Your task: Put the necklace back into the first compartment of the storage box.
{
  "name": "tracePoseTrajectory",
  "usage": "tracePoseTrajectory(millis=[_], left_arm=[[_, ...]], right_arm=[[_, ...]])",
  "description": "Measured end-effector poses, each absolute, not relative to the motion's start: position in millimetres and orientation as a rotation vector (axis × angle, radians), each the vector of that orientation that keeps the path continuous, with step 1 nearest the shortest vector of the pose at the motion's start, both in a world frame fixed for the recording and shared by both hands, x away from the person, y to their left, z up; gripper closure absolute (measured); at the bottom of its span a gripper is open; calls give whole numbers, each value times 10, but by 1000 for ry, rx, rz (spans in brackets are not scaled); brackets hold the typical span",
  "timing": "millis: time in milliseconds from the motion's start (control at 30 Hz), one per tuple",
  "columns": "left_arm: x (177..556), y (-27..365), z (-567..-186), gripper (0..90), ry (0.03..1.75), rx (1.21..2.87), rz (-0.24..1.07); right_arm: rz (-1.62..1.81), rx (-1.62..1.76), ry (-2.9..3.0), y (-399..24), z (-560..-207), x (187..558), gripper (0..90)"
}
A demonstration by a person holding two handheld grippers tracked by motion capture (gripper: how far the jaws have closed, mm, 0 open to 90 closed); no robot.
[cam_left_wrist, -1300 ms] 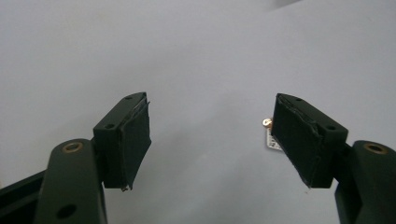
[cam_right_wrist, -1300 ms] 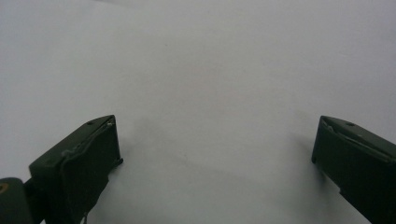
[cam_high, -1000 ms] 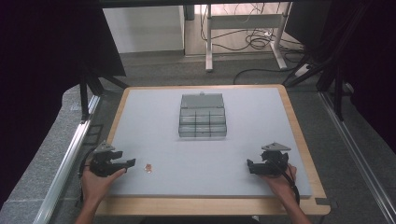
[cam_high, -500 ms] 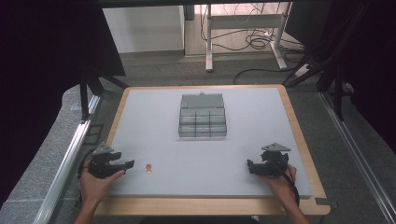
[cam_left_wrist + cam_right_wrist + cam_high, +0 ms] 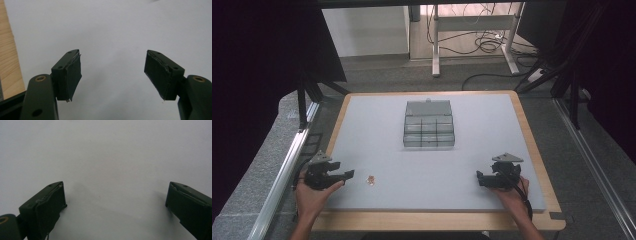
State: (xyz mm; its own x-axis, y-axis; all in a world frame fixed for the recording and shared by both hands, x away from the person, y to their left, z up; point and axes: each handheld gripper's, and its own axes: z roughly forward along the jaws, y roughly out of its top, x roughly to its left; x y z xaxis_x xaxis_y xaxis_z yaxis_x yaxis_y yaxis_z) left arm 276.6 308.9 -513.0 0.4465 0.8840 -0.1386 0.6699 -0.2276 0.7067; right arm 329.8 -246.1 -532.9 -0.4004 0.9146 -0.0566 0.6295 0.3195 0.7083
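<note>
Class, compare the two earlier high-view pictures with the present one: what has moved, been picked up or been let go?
Nothing visibly changed: the left tool and right tool rest open at the near corners of the table, holding nothing; the small object and the compartment box lie as before.

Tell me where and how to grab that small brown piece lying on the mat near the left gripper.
The brown piece lies low and flat on the grey mat, too small to make out its shape. Probably best to come straight down with the left gripper, which is nearest with open jaws, and pinch its outer edges across the narrow width.
</note>
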Motion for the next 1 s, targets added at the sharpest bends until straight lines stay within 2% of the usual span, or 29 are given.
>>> tracePoseTrajectory(millis=[667, 1000], left_arm=[[2810, 2838, -4569, 394, 1165, 2061, 276], [2899, 2600, -4696, 468, 1129, 2148, 211]], right_arm=[[833, 1370, 2125, -2449, -5331, 3283, 26], [834, 1371, 2125, -2450, -5331, 3284, 25]])
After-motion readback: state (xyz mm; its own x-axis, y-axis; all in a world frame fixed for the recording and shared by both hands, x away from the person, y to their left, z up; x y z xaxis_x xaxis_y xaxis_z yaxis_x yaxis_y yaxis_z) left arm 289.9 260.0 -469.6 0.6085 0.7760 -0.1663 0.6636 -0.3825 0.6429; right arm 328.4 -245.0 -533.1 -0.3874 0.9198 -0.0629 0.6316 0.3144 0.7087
